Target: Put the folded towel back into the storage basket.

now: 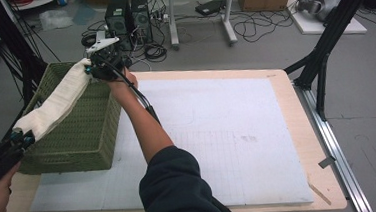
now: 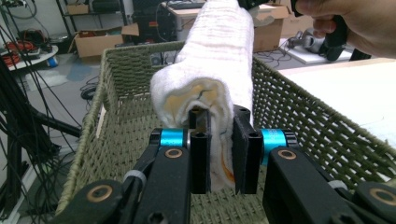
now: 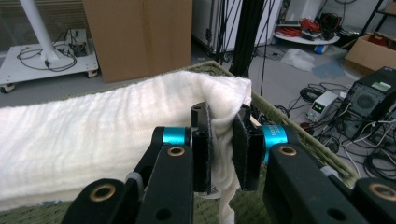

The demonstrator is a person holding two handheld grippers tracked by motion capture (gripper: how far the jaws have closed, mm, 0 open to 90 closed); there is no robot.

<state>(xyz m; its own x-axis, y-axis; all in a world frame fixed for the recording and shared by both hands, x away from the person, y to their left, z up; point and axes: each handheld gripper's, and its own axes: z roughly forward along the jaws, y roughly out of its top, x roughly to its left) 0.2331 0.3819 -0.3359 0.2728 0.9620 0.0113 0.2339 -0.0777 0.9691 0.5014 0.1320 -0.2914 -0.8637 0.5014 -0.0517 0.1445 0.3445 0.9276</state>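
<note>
A cream-white towel (image 1: 58, 102), folded into a long thick roll of ribbed, gauzy cloth, is held stretched between the two grippers above the green woven basket (image 1: 85, 138). One end is pinched between the jaws of the left gripper (image 2: 219, 140), where the folded layers and a yellowish inner patch are seen end-on. The other end is clamped by the right gripper (image 3: 220, 140), with a loose corner hanging just below its jaws. The roll slopes upward from the left gripper to the right.
</note>
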